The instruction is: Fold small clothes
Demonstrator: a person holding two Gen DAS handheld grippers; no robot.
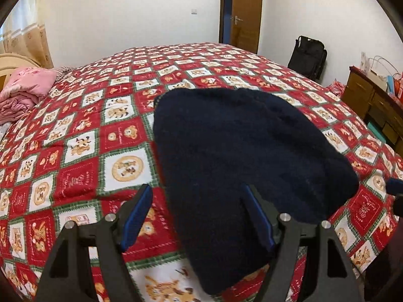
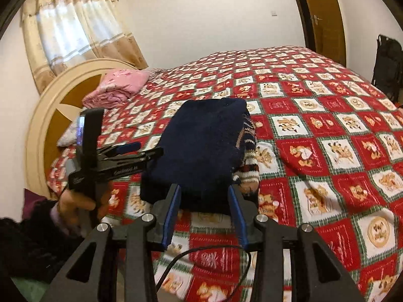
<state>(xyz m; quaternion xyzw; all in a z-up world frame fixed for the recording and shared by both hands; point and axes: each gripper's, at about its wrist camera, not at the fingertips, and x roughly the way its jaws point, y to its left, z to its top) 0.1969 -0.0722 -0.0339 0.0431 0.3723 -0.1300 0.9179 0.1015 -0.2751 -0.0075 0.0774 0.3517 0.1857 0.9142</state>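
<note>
Pink bedding (image 2: 118, 85) lies by the headboard (image 2: 47, 115); black bag (image 1: 307, 56) near door (image 1: 245, 12).

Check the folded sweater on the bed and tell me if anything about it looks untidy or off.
The navy sweater lies folded on the patterned bedspread, but the fold is not clean: a striped, patterned knit part bulges out along its right edge instead of being tucked under. Nothing looks spilled or damaged.

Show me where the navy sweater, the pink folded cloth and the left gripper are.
navy sweater (image 2: 201, 146): right wrist view, middle of its plain top layer.
pink folded cloth (image 2: 118, 86): right wrist view, middle of the pile by the headboard.
left gripper (image 2: 148, 151): right wrist view, between its fingertips.
</note>
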